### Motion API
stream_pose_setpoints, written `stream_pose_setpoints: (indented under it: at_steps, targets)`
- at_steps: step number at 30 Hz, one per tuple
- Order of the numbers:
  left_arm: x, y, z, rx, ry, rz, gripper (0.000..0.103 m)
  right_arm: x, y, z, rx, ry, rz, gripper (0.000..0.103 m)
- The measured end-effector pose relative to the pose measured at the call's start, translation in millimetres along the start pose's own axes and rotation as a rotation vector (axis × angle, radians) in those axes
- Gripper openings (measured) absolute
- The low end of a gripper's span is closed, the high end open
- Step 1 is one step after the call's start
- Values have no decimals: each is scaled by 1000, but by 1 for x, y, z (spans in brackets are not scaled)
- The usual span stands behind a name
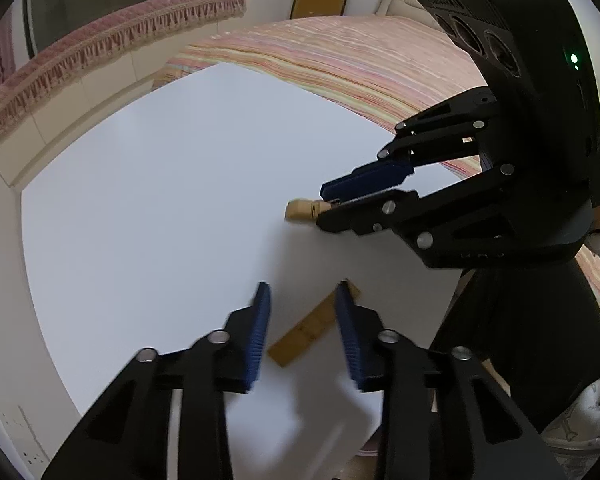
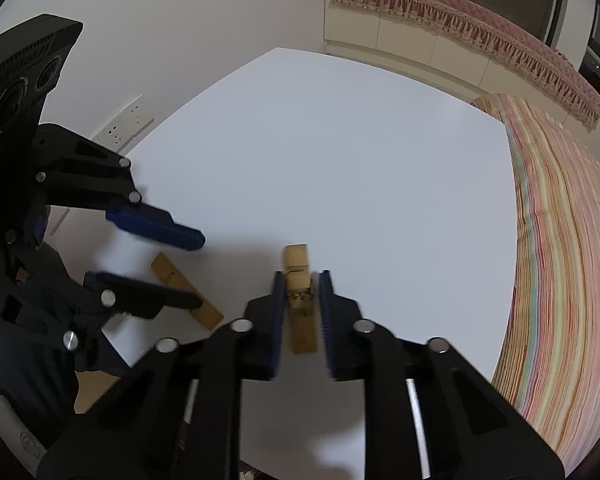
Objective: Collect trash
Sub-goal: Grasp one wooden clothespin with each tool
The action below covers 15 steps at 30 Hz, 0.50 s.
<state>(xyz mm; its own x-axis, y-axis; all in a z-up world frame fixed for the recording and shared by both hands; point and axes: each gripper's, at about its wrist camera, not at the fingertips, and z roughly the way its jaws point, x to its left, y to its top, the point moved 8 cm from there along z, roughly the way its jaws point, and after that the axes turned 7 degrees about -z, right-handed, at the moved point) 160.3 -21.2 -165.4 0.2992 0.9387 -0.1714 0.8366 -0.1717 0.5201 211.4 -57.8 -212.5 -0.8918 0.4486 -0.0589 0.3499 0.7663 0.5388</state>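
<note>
Two wooden pieces lie on the white table [image 1: 160,200]. My left gripper [image 1: 303,290] straddles a flat wooden strip [image 1: 308,330] that lies aslant between its blue pads; its far end hides behind the right pad, the fingers are blurred, and I see no firm pinch. From the right wrist view, the left gripper [image 2: 200,270] has one finger over the strip [image 2: 172,274]. My right gripper [image 2: 302,276] is shut on a wooden clothespin [image 2: 298,268], whose tip [image 1: 300,211] sticks out past the closed fingers in the left wrist view.
A bed with a striped cover [image 2: 560,240] borders the table on one side. White cabinets under a pink fringed cloth [image 2: 460,28] run along the far wall. A wall socket [image 2: 128,122] sits by the table's left edge. A person's patterned clothing [image 1: 580,412] shows behind the right gripper.
</note>
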Motion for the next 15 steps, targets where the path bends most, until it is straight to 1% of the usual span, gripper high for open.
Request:
stream_pose_setpoints:
  at_steps: [1,6,12,15]
  targets:
    - [0,0,0,4,-6,-6,25,0,-1,-1,1,2,3,13]
    - [1,-3,-2,5,-16,-8,24,0,-3,-2,-2,6,18,13]
    - [-3,-3,-6,3,-48,40,24,-2,-4,-1,-4,11,30,13]
    - [-8,-8,0,32,-43,80,24,-2,-4,-2,-4,11,30,13]
